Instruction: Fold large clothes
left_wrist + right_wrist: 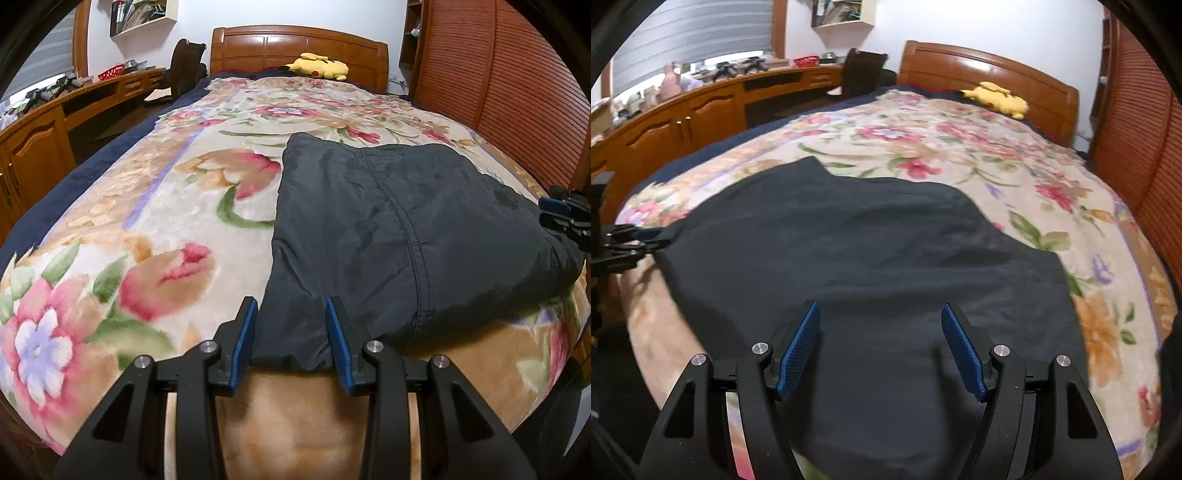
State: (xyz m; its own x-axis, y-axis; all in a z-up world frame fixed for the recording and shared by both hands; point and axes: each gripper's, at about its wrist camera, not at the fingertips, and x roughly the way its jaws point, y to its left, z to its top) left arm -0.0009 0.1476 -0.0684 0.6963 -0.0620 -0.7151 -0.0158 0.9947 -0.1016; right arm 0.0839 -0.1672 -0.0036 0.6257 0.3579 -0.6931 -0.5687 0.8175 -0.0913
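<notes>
A dark, large garment point(406, 221) lies spread on the floral blanket point(147, 229), with a stitched seam running down its middle. My left gripper point(291, 302) is at the garment's near left corner, and the bunched hem fills the gap between its blue pads point(245, 339). In the right wrist view the left gripper point(635, 236) shows at the left edge, with the cloth drawn to a point at it. My right gripper point(879, 306) hovers open over the garment point(849, 240) with nothing pinched. It also shows at the garment's right side, right gripper point(561, 218).
The bed has a wooden headboard point(299, 48) with a yellow plush toy point(317, 66) in front of it. A wooden desk with cabinets point(701, 110) runs along the left. A slatted wooden wardrobe point(517, 92) stands close on the right.
</notes>
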